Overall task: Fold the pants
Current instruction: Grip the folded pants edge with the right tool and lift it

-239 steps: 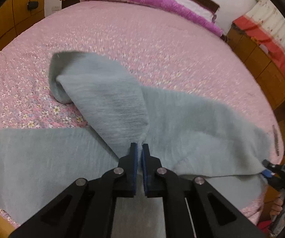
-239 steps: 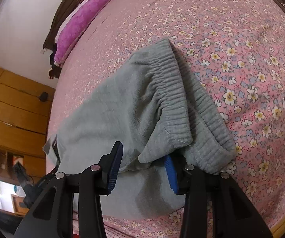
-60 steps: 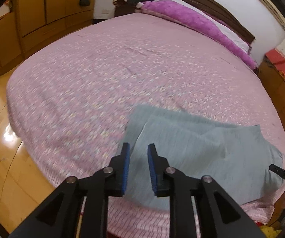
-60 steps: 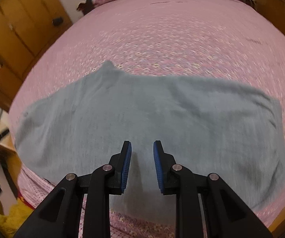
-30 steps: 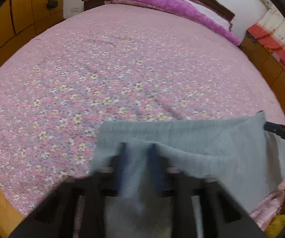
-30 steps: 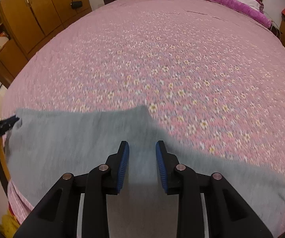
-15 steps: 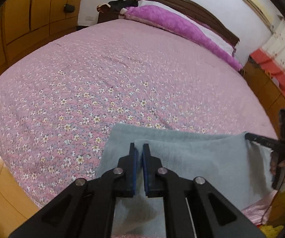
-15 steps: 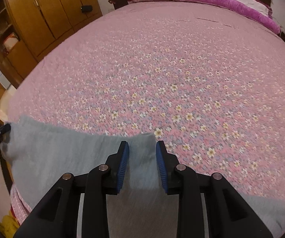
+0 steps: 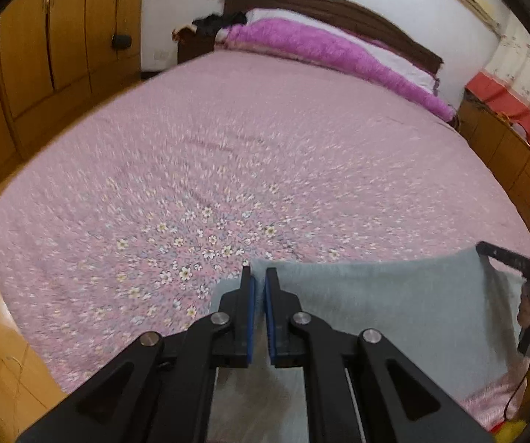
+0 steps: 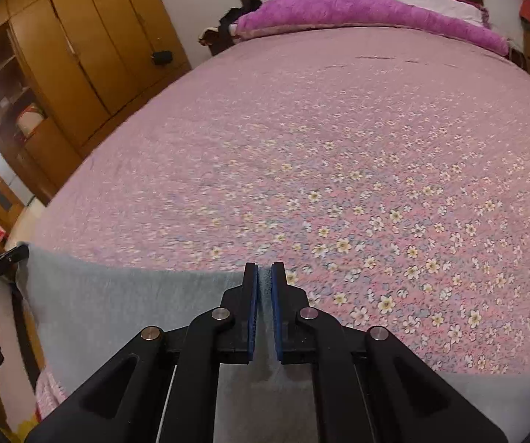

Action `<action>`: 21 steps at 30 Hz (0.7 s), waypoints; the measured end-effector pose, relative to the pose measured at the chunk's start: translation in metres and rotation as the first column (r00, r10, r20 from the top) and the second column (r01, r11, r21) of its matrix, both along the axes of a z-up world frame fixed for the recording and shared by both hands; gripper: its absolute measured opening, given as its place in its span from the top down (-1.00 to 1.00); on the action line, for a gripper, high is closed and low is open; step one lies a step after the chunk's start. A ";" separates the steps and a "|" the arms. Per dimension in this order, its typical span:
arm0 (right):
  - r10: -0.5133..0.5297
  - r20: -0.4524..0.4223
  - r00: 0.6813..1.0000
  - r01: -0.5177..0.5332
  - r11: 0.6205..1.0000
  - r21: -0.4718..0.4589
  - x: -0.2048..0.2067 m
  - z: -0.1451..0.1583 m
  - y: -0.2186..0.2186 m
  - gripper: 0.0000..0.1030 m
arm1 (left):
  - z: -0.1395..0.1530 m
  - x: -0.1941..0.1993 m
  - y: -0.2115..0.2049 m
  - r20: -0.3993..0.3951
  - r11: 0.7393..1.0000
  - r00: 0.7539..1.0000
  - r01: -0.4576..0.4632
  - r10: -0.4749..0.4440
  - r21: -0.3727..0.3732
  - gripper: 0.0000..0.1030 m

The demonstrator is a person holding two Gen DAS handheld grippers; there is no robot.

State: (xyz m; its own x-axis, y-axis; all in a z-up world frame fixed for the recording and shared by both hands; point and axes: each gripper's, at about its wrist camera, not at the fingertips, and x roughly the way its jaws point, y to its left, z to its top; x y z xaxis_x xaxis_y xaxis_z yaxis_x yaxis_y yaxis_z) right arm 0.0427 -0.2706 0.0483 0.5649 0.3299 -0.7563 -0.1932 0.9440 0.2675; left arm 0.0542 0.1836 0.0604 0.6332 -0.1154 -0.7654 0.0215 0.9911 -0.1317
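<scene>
Left gripper (image 9: pixel 257 295): jaws pinching one top corner of the grey pants (image 9: pixel 394 306). Right gripper (image 10: pixel 264 295): jaws pinching the other corner. Pants (image 10: pixel 117 302) hang stretched between the two at the bottom of both frames, over the near edge of the bed (image 9: pixel 246 155). Risks, my read: each grip sits right at the fabric edge, so a tug apart could pull a corner free; uneven lowering would skew the fold; slack in the middle may bunch when it's laid down.
</scene>
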 end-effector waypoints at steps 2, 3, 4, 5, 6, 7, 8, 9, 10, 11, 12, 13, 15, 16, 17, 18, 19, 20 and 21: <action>-0.008 -0.019 1.000 0.008 1.000 -0.014 0.006 -0.008 0.005 1.00 | -0.016 0.012 0.001 -0.055 1.000 0.998 0.002 -0.002 0.012 0.90; -0.010 -0.028 1.000 0.009 1.000 -0.023 0.007 -0.011 0.006 1.00 | -0.026 0.016 0.002 -0.080 1.000 0.997 0.006 -0.004 0.019 0.90; -0.009 -0.037 0.999 0.008 0.999 -0.031 0.008 -0.014 0.008 0.99 | -0.035 0.016 0.002 -0.101 1.000 0.995 0.004 -0.002 0.025 0.89; -0.009 -0.048 0.999 0.007 0.999 -0.041 0.009 -0.019 0.009 0.98 | -0.042 0.019 0.004 -0.117 1.000 0.993 -0.002 0.005 0.026 0.87; -0.012 -0.055 0.998 0.010 0.999 -0.051 0.011 -0.022 0.009 0.98 | -0.049 0.020 0.006 -0.128 1.000 0.992 -0.008 0.011 0.028 0.80; -0.016 -0.055 0.998 0.013 0.998 -0.054 0.012 -0.024 0.010 0.98 | -0.054 0.021 0.008 -0.126 1.000 0.992 -0.018 0.020 0.023 0.79; -0.021 -0.051 0.998 0.018 0.999 -0.051 0.012 -0.026 0.009 0.97 | -0.055 0.021 0.010 -0.120 1.000 0.992 -0.026 0.027 0.011 0.77; -0.027 -0.053 0.998 0.025 0.998 -0.049 0.012 -0.027 0.010 0.94 | -0.054 0.021 0.012 -0.120 0.999 0.992 -0.035 0.034 0.001 0.74; -0.032 -0.056 0.998 0.029 0.998 -0.050 0.013 -0.027 0.010 0.87 | -0.052 0.020 0.013 -0.120 0.999 0.992 -0.048 0.048 0.000 0.73; -0.037 -0.057 0.998 0.034 0.998 -0.054 0.013 -0.027 0.011 0.86 | -0.050 0.018 0.015 -0.119 0.998 0.991 -0.055 0.055 0.006 0.69; -0.043 -0.059 0.997 0.039 0.997 -0.063 0.011 -0.026 0.011 0.82 | -0.046 0.016 0.017 -0.116 0.997 0.991 -0.071 0.074 0.030 0.69; -0.048 -0.062 0.997 0.044 0.997 -0.071 0.011 -0.025 0.012 0.79 | -0.043 0.014 0.019 -0.112 0.996 0.990 -0.081 0.086 0.045 0.69; -0.069 -0.063 0.996 0.064 0.995 -0.074 0.010 -0.019 0.012 0.77 | -0.032 0.005 0.025 -0.094 0.993 0.989 -0.105 0.110 0.056 0.70; -0.081 -0.058 0.995 0.077 0.995 -0.066 0.005 -0.015 0.011 0.76 | -0.027 0.001 0.029 -0.086 0.993 0.990 -0.110 0.114 0.051 0.70; -0.086 -0.054 0.995 0.083 0.995 -0.059 0.002 -0.010 0.009 0.75 | -0.023 -0.004 0.031 -0.079 0.993 0.990 -0.113 0.116 0.045 0.70; -0.091 -0.050 0.995 0.088 0.995 -0.052 -0.003 -0.006 0.008 0.72 | -0.016 -0.011 0.030 -0.073 0.993 0.990 -0.115 0.118 0.038 0.69; -0.093 -0.050 0.994 0.091 0.995 -0.047 -0.008 -0.004 0.007 0.68 | -0.012 -0.020 0.031 -0.068 0.992 0.990 -0.122 0.124 0.033 0.69; -0.093 -0.050 0.994 0.091 0.995 -0.043 -0.013 -0.001 0.005 0.67 | -0.009 -0.029 0.033 -0.068 0.991 0.989 -0.130 0.131 0.023 0.69; -0.091 -0.050 0.995 0.089 0.995 -0.037 -0.019 0.002 0.004 0.65 | -0.007 -0.032 0.033 -0.073 0.991 0.988 -0.134 0.134 0.014 0.69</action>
